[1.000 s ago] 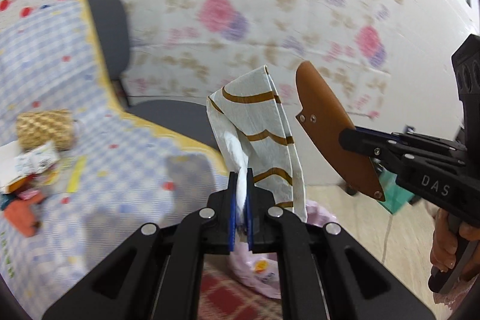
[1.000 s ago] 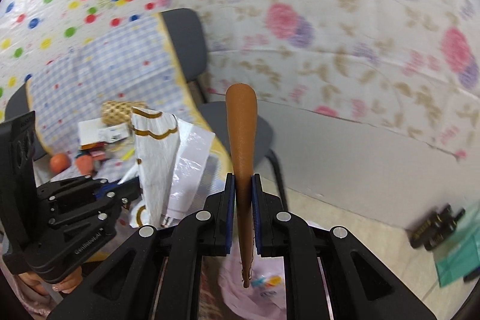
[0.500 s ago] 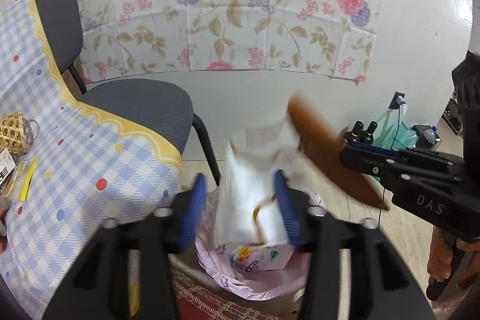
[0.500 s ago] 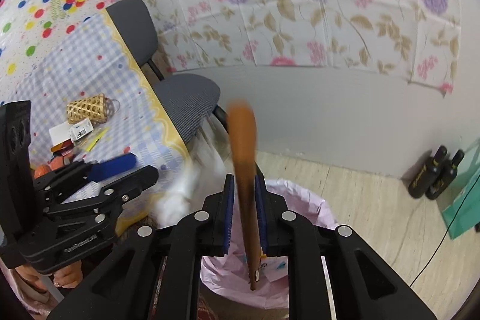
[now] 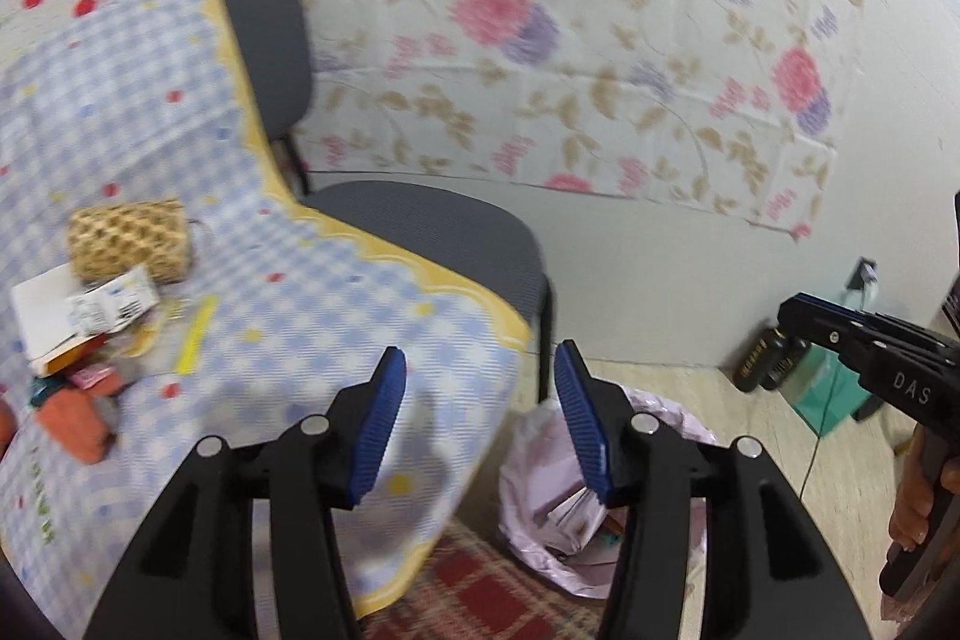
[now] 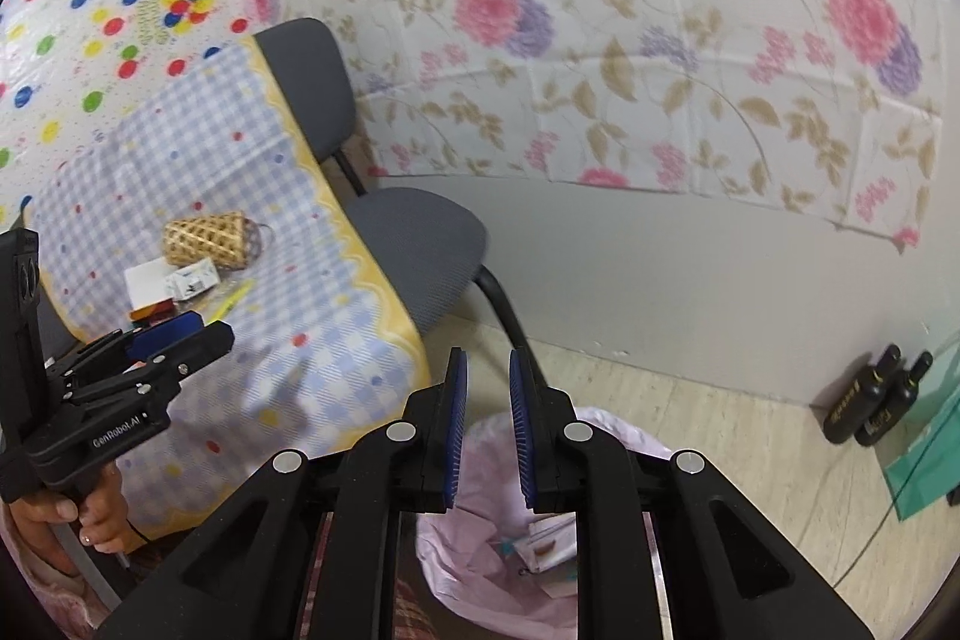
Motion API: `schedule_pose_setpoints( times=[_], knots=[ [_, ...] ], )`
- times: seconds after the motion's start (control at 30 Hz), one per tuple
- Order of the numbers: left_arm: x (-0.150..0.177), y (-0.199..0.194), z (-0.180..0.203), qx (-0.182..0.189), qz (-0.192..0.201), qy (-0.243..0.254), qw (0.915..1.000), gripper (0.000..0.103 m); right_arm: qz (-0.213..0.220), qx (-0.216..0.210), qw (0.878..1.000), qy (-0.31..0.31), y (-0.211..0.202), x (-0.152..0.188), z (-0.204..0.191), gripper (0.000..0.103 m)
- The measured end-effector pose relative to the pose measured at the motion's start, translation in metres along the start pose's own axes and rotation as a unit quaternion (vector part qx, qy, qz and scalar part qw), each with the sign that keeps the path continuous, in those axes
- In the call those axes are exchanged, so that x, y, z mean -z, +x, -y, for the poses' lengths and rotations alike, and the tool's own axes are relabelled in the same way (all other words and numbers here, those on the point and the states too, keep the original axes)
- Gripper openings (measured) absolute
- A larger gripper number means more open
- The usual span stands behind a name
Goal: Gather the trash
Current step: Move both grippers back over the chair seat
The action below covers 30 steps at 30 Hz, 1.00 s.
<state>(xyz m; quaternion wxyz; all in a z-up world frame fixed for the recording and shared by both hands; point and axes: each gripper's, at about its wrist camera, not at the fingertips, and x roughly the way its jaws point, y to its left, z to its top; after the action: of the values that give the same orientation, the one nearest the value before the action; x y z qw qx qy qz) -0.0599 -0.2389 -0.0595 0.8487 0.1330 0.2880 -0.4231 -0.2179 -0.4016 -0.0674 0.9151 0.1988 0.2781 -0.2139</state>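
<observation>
My left gripper (image 5: pixel 477 370) is open and empty above the table corner; it also shows in the right wrist view (image 6: pixel 180 331). My right gripper (image 6: pixel 485 376) is open and empty above the bin; it also shows at the right edge of the left wrist view (image 5: pixel 792 319). The bin with a pink bag (image 6: pixel 480 574) stands on the floor below both grippers, with paper trash inside; it also shows in the left wrist view (image 5: pixel 540 508). More trash (image 5: pixel 78 316) lies in a pile on the checked tablecloth (image 5: pixel 288 334), left of my left gripper, seen also in the right wrist view (image 6: pixel 174 286).
A woven basket (image 5: pixel 126 238) lies by the trash pile. A grey chair (image 5: pixel 432 232) stands between table and floral wall. Two dark bottles (image 6: pixel 870 397) and a green bag (image 6: pixel 930 454) are on the floor at right. A red checked rug (image 5: pixel 480 598) lies under the bin.
Both grippers opened. The striped paper wrapper left my left gripper and the brown piece left my right gripper; both fell into the bin. The left gripper has swung back toward the table.
</observation>
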Motion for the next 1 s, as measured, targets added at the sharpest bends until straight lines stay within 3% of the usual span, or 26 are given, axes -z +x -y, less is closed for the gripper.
schedule_pose_setpoints(
  times=[0.4, 0.8, 1.0],
  knots=[
    [0.012, -0.043, -0.081, -0.1, 0.007, -0.061, 0.9931, 0.053, -0.004, -0.088, 0.994, -0.065, 0.03, -0.027, -0.08, 0.018],
    [0.029, -0.084, -0.173, -0.206, 0.008, -0.144, 0.9677, 0.053, -0.038, -0.17, 0.974, -0.142, 0.078, -0.039, -0.171, 0.018],
    [0.036, -0.095, -0.21, -0.255, 0.007, -0.166, 0.9524, 0.054, -0.057, -0.194, 0.961, -0.191, 0.104, -0.043, -0.211, 0.036]
  ],
)
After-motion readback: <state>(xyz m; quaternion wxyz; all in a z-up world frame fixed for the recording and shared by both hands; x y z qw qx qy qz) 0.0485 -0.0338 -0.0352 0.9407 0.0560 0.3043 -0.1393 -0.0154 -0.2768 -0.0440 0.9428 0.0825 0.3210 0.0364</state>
